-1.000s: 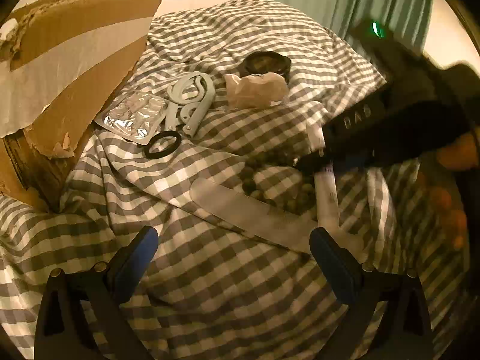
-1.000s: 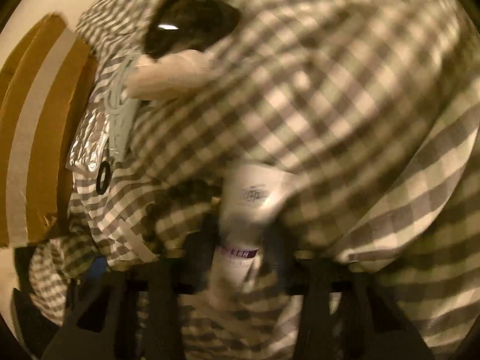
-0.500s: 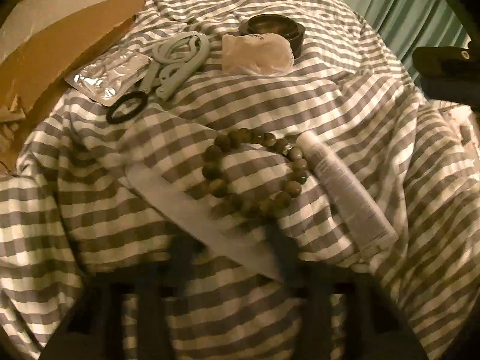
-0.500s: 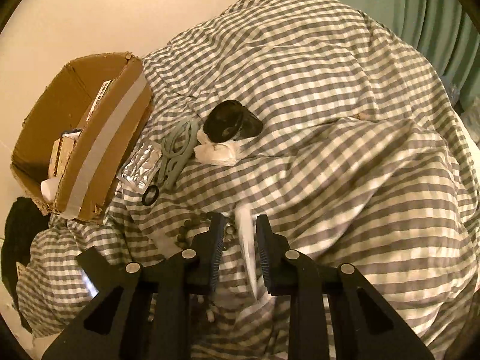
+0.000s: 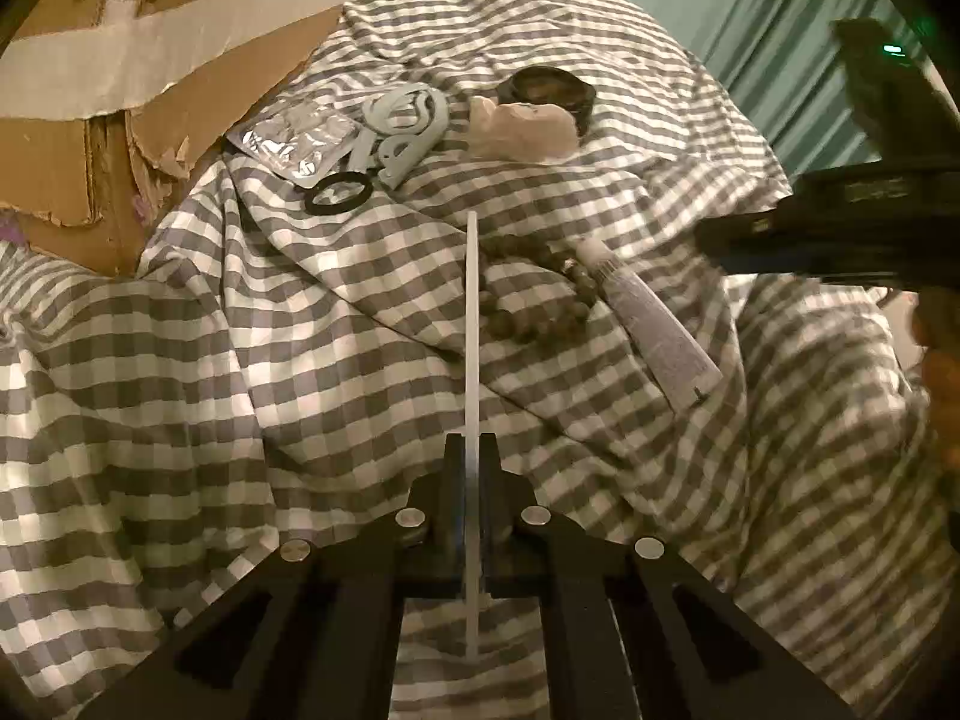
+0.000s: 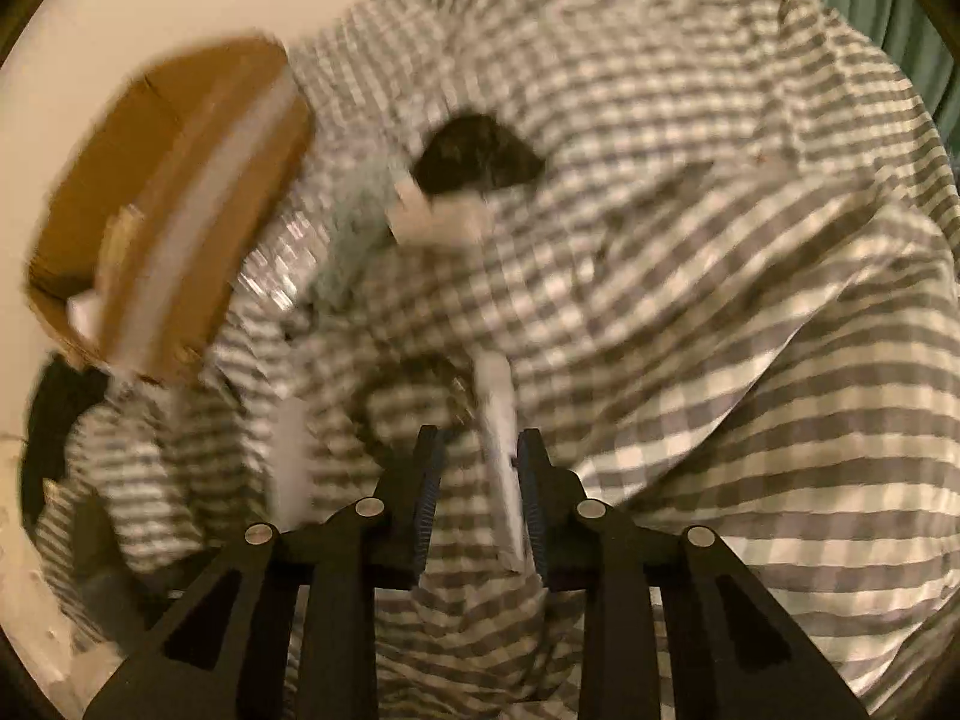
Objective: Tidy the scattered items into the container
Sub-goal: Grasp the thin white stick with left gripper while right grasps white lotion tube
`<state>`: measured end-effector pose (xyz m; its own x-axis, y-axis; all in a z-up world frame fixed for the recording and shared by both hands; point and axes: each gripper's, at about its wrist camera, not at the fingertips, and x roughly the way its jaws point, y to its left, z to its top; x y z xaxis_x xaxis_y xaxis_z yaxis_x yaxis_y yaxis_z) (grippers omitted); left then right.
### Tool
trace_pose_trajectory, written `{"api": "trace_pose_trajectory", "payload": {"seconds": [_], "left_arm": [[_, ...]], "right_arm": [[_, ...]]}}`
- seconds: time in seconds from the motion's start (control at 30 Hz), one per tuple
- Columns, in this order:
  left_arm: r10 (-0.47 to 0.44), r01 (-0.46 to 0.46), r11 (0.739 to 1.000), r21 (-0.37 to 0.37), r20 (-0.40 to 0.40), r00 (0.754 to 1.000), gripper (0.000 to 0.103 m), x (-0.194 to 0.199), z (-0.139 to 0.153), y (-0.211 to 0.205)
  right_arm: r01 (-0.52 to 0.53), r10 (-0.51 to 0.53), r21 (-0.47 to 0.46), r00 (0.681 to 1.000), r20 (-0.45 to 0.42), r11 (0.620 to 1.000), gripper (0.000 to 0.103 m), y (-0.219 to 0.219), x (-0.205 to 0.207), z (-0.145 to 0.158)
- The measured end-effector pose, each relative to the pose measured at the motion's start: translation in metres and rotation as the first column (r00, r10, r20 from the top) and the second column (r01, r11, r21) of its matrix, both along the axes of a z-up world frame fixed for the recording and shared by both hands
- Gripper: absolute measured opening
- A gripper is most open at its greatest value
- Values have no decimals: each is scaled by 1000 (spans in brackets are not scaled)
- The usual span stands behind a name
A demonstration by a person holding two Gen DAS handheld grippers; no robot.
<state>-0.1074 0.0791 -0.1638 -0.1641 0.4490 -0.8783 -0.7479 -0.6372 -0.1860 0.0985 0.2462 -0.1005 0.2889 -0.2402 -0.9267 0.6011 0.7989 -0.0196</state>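
My left gripper is shut on a thin white flat strip, held edge-on above the checked bedspread. A bead bracelet and a white tube lie just beyond it. A cardboard box with white tape stands at the upper left. My right gripper hovers above the bed with its jaws narrowly apart and nothing between them; the tube lies on the bed below it. The box shows blurred at the left of the right wrist view.
Near the box lie a foil blister pack, a black ring, pale blue plastic pieces, a crumpled tissue and a black round tin. A teal curtain hangs behind. The right gripper's body crosses the right side.
My left gripper has closed on the white strip and lifted it off the bed, turning it edge-on. The right gripper has shifted and its view is blurred by motion.
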Motion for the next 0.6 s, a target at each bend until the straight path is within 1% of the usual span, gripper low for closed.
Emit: {"api": "trace_pose_trajectory", "payload": {"seconds": [0.1, 0.13, 0.17, 0.23, 0.3, 0.37, 0.4, 0.43, 0.47, 0.5, 0.6], "left_arm": [[-17, 17, 1000, -5, -13, 1000, 4, 1, -3, 2], [-20, 20, 1000, -5, -7, 1000, 4, -1, -5, 3], [-22, 22, 1000, -4, -1, 1000, 4, -3, -6, 2], [-25, 25, 1000, -1, 8, 1000, 4, -5, -10, 1], [-32, 32, 999, -2, 4, 999, 4, -6, -11, 0], [-29, 29, 1000, 2, -2, 1000, 4, -9, -9, -1], [-27, 27, 1000, 8, -2, 1000, 4, -10, -7, -2], [-24, 24, 1000, 15, -4, 1000, 4, -11, -5, -3], [-23, 23, 1000, 19, -6, 1000, 4, -12, -3, -4], [-21, 22, 1000, 23, -10, 1000, 4, -13, 1, -5], [-28, 29, 999, 38, -22, 999, 4, -11, 13, -10]], "right_arm": [[-7, 7, 15, 999, -33, 1000, 26, -3, 7, -15], [-1, 2, 16, 999, -47, 1000, 29, -6, 9, -22], [5, -4, 17, 998, -60, 1000, 37, -8, 11, -27], [23, -20, 26, 996, -84, 999, 42, -15, 14, -38], [47, -39, 76, 995, -96, 996, 42, -21, 16, -53], [57, -45, 97, 992, -118, 994, 41, -24, 19, -62], [53, -40, 99, 991, -130, 994, 38, -24, 21, -67], [51, -38, 94, 990, -138, 994, 20, -23, 22, -68], [53, -41, 85, 989, -143, 995, 15, -21, 21, -67], [54, -43, 72, 989, -143, 996, 15, -19, 21, -65], [51, -52, -13, 992, -117, 999, 15, -3, 15, -46]]}}
